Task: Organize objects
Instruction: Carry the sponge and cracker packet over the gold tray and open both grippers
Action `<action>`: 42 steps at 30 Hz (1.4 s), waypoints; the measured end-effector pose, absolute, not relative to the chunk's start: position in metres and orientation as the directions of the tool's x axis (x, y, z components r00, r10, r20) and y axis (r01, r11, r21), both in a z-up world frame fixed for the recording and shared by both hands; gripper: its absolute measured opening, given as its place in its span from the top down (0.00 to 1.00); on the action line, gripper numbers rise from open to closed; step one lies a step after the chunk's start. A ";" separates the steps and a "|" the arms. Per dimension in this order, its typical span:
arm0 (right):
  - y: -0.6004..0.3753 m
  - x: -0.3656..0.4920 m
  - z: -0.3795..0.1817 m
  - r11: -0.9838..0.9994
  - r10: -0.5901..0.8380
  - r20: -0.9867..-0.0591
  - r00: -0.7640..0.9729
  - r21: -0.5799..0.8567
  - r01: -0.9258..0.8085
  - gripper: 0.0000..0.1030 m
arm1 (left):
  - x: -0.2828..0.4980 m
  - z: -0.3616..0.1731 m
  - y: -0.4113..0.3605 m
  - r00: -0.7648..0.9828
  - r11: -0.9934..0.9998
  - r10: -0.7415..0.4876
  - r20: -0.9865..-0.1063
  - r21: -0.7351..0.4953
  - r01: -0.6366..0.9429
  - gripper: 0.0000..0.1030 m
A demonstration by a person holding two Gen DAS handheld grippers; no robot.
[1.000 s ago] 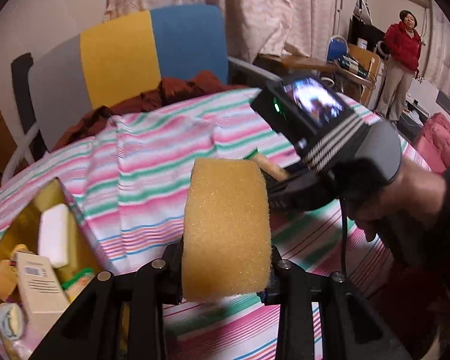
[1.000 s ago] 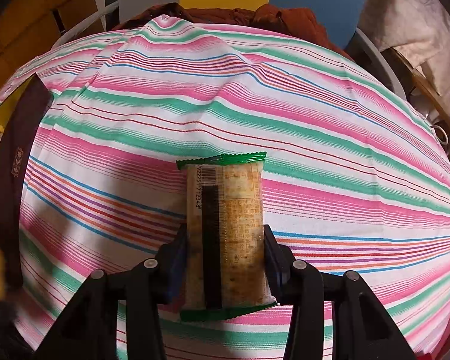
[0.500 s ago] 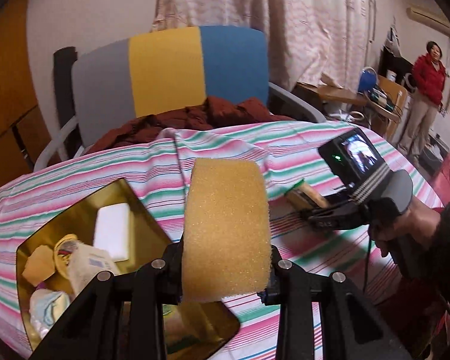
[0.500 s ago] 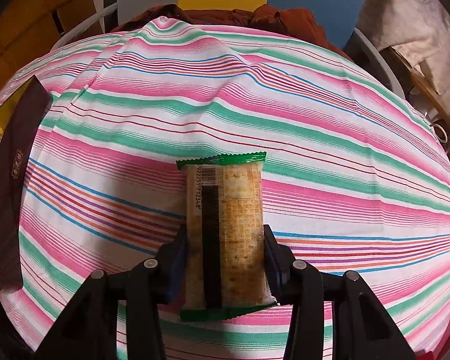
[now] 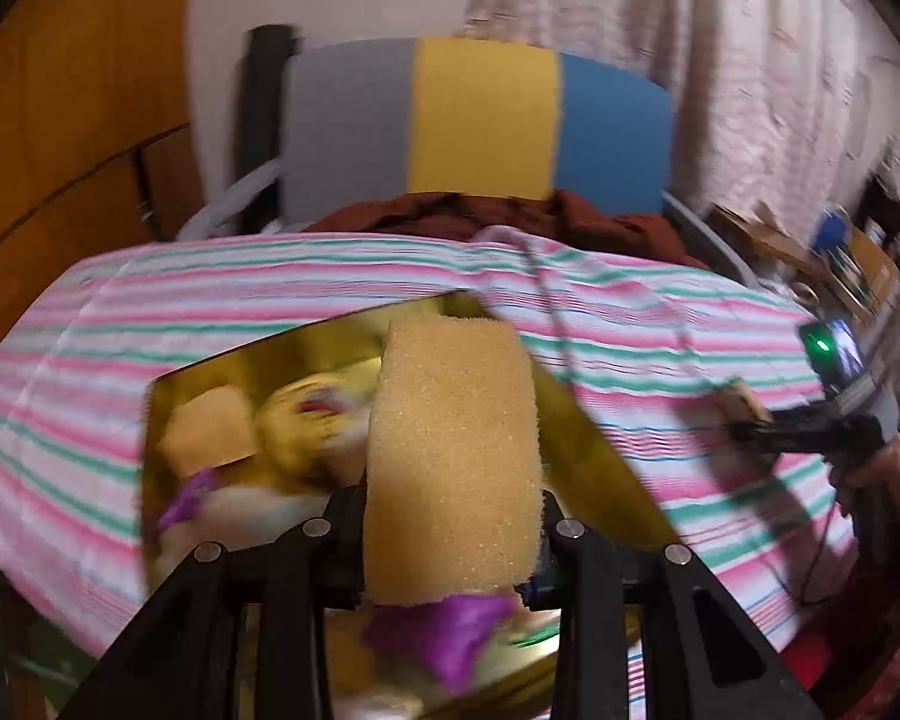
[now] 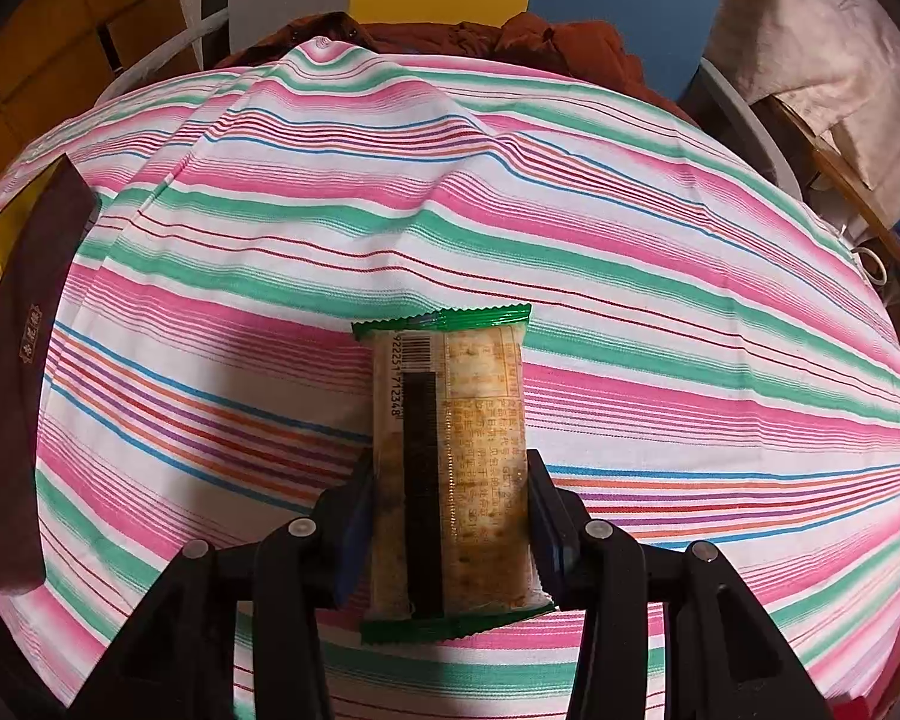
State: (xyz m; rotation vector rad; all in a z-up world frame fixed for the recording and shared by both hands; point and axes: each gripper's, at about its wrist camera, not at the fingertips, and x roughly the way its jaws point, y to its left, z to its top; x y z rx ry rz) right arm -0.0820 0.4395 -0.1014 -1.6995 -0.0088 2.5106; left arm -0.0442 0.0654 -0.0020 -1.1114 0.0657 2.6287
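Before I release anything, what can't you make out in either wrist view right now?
- Left wrist: items in the gold box are motion-blurred; the sponge covers the middle.
- Right wrist: box cut off at the left edge.
- Cracker packet: small print unreadable.

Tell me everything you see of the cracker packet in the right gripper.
The cracker packet is a clear, oblong wrapper with green crimped ends, a barcode and a black printed strip, with pale speckled crackers inside. It points lengthwise away from the camera, clamped at its sides in the right gripper above the striped tablecloth.
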 end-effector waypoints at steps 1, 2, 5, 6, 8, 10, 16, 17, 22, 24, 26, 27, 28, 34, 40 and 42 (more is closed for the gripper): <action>0.439 -0.082 -0.100 -0.994 0.092 -0.926 -0.367 -0.063 -0.089 0.56 | -0.045 -0.002 0.053 -0.668 -0.966 0.224 -0.710 -0.069 -0.250 0.67; 0.438 -0.082 -0.099 -0.994 0.094 -0.926 -0.367 -0.065 -0.091 0.56 | -0.045 -0.003 0.041 -0.672 -0.973 0.204 -0.712 -0.070 -0.221 0.67; 0.436 -0.083 -0.095 -0.993 0.096 -0.924 -0.369 -0.064 -0.099 0.56 | -0.046 -0.007 0.008 -0.671 -0.986 0.163 -0.723 -0.093 -0.140 0.67; 0.435 -0.082 -0.092 -0.993 0.094 -0.922 -0.376 -0.061 -0.100 0.56 | -0.046 -0.008 -0.002 -0.669 -0.988 0.151 -0.728 -0.098 -0.116 0.67; 0.434 -0.082 -0.083 -0.993 0.086 -0.916 -0.393 -0.046 -0.111 0.56 | -0.044 -0.011 -0.011 -0.668 -0.990 0.138 -0.732 -0.103 -0.091 0.67; 0.429 -0.080 -0.073 -0.993 0.067 -0.910 -0.409 -0.022 -0.113 0.56 | -0.042 -0.016 -0.018 -0.660 -0.991 0.135 -0.739 -0.115 -0.074 0.67; 0.379 -0.071 -0.040 -0.998 -0.049 -0.873 -0.486 0.063 -0.011 0.56 | -0.037 -0.025 -0.006 -0.632 -0.983 0.185 -0.752 -0.149 -0.111 0.67; 0.367 -0.070 -0.034 -0.996 -0.079 -0.863 -0.499 0.082 0.016 0.56 | -0.033 -0.025 0.000 -0.629 -0.978 0.207 -0.749 -0.157 -0.136 0.67; 0.301 -0.072 -0.016 -0.968 -0.244 -0.823 -0.513 0.181 0.172 0.56 | -0.029 -0.039 0.023 -0.573 -0.964 0.257 -0.778 -0.164 -0.209 0.67; 0.276 -0.076 -0.015 -0.951 -0.297 -0.815 -0.497 0.206 0.231 0.56 | -0.033 -0.045 0.024 -0.562 -0.965 0.254 -0.787 -0.167 -0.202 0.67; 0.251 -0.082 -0.016 -0.939 -0.322 -0.816 -0.479 0.209 0.274 0.56 | -0.037 -0.050 0.021 -0.554 -0.967 0.252 -0.794 -0.176 -0.187 0.67; 0.240 -0.086 -0.017 -0.933 -0.331 -0.817 -0.472 0.210 0.292 0.56 | -0.040 -0.051 0.021 -0.557 -0.968 0.245 -0.794 -0.172 -0.180 0.67; 0.230 -0.092 -0.018 -0.930 -0.337 -0.819 -0.465 0.212 0.301 0.56 | -0.045 -0.053 0.021 -0.557 -0.971 0.233 -0.797 -0.164 -0.172 0.67; 0.198 -0.128 -0.021 -0.933 -0.325 -0.821 -0.469 0.196 0.303 0.55 | -0.081 -0.057 0.021 -0.591 -0.984 0.177 -0.787 -0.140 -0.109 0.67; 0.198 -0.138 -0.025 -0.941 -0.307 -0.825 -0.474 0.189 0.280 0.53 | -0.082 -0.058 0.029 -0.586 -0.986 0.164 -0.793 -0.120 -0.114 0.59; 0.198 -0.137 -0.027 -0.945 -0.296 -0.829 -0.475 0.181 0.273 0.49 | -0.079 -0.059 0.031 -0.584 -0.987 0.158 -0.796 -0.112 -0.114 0.55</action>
